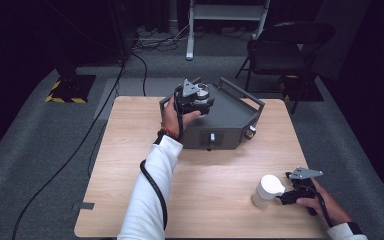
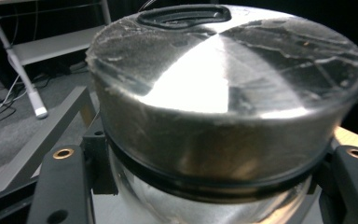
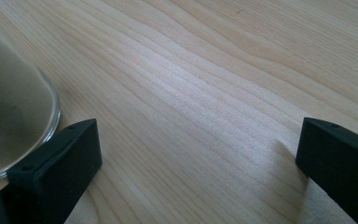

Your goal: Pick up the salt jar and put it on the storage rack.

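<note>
Left hand-held gripper (image 2: 205, 186): jaws clamped around a metal-lidded glass jar (image 2: 223, 93), above the grey box (image 1: 230, 117).
Right hand-held gripper (image 3: 198, 163): jaws spread wide, empty, beside a white cup (image 1: 267, 191) on the bench (image 1: 130, 150).

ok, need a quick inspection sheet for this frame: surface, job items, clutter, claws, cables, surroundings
Surface: light wood table, bare grain around the items.
Job's things: dark grey machine at the far middle of the table; round metal-lidded container above its left end; white container on the table near right.
Clutter: nothing seen.
Claws: left claw shut on the metal-lidded container; right claw open, low on the table, white container beside one jaw, not between them.
Cables: black cable along the left sleeve; loose cables on the floor.
Surroundings: grey carpet, folding chair behind, dark room.
</note>
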Demonstrator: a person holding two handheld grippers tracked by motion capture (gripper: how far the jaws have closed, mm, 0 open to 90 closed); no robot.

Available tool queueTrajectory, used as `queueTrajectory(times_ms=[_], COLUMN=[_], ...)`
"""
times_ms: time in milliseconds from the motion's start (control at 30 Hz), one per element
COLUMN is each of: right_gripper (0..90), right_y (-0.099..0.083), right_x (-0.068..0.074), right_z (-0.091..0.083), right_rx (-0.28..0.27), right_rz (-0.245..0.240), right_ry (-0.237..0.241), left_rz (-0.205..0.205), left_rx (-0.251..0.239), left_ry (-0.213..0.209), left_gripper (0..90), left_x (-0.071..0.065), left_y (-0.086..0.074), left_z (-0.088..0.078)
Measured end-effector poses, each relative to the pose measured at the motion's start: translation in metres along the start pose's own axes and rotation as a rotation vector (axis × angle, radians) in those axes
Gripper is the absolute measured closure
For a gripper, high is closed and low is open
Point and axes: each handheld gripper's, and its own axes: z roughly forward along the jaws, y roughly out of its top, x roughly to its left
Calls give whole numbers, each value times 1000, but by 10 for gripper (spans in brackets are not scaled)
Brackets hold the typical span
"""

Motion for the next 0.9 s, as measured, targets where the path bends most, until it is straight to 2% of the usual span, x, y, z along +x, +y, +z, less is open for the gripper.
queueTrajectory(times_ms=[133,200,367,433,900], right_gripper=[0,0,0,0,0], right_y=[0,0,0,0,0], right_x=[0,0,0,0,0], right_z=[0,0,0,0,0], right_rx=[0,0,0,0,0], right_rz=[0,0,-1,-1,0], right_ry=[1,2,2,2,2], left_rz=[-36,-24,-51,-50,-54], left_rx=[-16,-2,-17,-14,-5], left_ry=[7,30,29,41,39], left_gripper=[302,302,302,302,302], left_x=[3,0,1,-1,-2], left_y=[-8,-8,-15,-17,-29], left_z=[3,4,6,8,16])
